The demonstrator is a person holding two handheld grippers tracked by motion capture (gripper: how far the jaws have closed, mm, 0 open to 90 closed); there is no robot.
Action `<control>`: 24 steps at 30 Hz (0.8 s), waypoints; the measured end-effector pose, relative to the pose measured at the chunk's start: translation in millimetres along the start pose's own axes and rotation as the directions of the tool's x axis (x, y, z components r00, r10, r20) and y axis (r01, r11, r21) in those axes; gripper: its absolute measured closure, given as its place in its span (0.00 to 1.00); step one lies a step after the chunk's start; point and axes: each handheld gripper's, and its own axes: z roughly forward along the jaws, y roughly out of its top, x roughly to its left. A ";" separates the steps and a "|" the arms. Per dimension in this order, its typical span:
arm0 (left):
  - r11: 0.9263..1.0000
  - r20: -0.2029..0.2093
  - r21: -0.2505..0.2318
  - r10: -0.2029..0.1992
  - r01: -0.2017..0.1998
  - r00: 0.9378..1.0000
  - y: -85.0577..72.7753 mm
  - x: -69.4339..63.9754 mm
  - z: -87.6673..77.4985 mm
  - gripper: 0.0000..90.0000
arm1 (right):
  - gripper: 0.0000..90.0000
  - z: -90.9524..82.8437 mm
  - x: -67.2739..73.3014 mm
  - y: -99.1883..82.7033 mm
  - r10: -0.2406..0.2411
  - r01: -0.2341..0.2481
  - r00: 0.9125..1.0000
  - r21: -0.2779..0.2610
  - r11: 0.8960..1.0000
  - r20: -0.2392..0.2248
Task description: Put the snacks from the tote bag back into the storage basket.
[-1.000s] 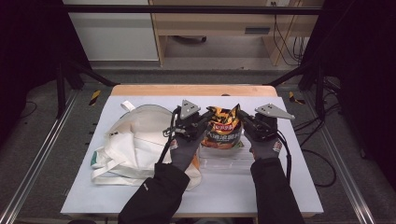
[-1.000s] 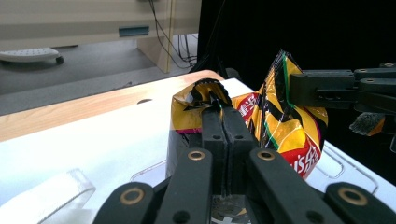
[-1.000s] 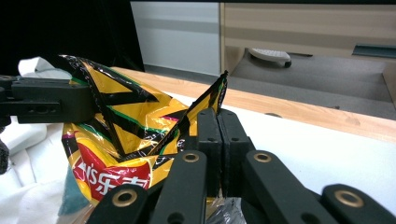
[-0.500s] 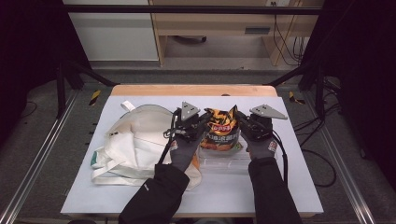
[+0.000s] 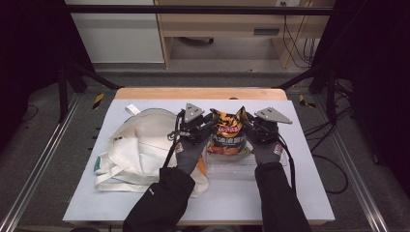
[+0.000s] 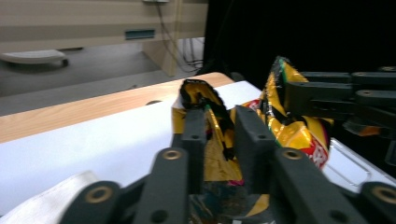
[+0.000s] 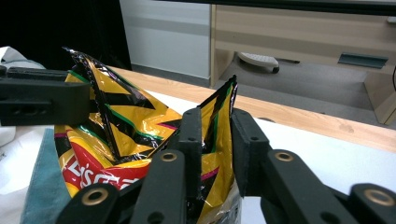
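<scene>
Above the clear tray [image 5: 270, 166], my left gripper [image 6: 215, 133] and right gripper [image 7: 215, 135] each pinch a top corner of the snack bag [image 5: 227, 135].

The snack bag [image 5: 228, 137] lower half is hidden behind the clear tray [image 5: 241, 166] wall and both gloved hands. Brand lettering is too small to read. At 9 o'clock, tote bag [image 5: 140, 150] contents are concealed.

White-topped table [image 5: 300, 193] with a cream cloth bag [image 5: 140, 145] beside a clear tray [image 5: 241, 169].
</scene>
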 end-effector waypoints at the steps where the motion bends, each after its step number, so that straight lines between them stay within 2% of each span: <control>1: 1.000 0.000 0.000 0.000 0.000 1.000 0.0 0.0 0.0 0.78 | 0.83 0.0 0.0 0.0 0.000 0.000 1.000 0.000 1.000 0.000; 5: 1.000 -0.003 -0.012 0.010 -0.010 1.000 0.4 0.3 -1.6 0.68 | 0.77 -0.3 -0.2 0.6 -0.011 0.011 1.000 -0.020 1.000 0.003; 6: 1.000 -0.007 -0.025 0.017 -0.017 1.000 1.4 0.3 -4.1 0.67 | 0.72 -2.2 -0.4 1.4 -0.017 0.017 1.000 -0.040 0.999 0.003; 9: 0.999 -0.007 -0.033 0.025 -0.025 1.000 2.8 0.6 -7.4 0.63 | 0.67 -6.0 -1.0 3.2 -0.021 0.022 1.000 -0.065 0.998 0.006; 10: 0.998 -0.011 -0.038 0.039 -0.039 0.999 3.9 1.6 -11.2 0.61 | 0.63 -9.1 -1.9 5.1 -0.029 0.030 1.000 -0.080 0.996 0.012; 11: 0.998 -0.011 -0.038 0.039 -0.039 0.999 3.9 1.6 -11.2 0.60 | 0.63 -9.1 -1.9 5.1 -0.029 0.030 1.000 -0.080 0.996 0.012; 12: 0.998 -0.010 -0.037 0.043 -0.044 0.999 4.4 2.8 -13.9 0.58 | 0.58 -13.6 -1.6 8.3 -0.045 0.047 0.999 -0.093 0.995 0.025; 15: 0.998 -0.007 -0.026 0.055 -0.056 0.998 4.8 6.5 -20.3 0.55 | 0.55 -17.3 -0.9 10.1 -0.046 0.048 0.999 -0.107 0.993 0.021; 16: 0.998 -0.010 -0.021 0.064 -0.064 0.998 4.7 8.3 -23.0 0.54 | 0.50 -20.7 0.0 11.8 -0.050 0.052 0.999 -0.117 0.992 0.020; 24: 0.996 -0.006 0.026 0.090 -0.090 0.996 -1.6 26.9 -47.5 0.48 | 0.40 -32.9 1.1 14.2 -0.062 0.065 0.998 -0.128 0.990 0.032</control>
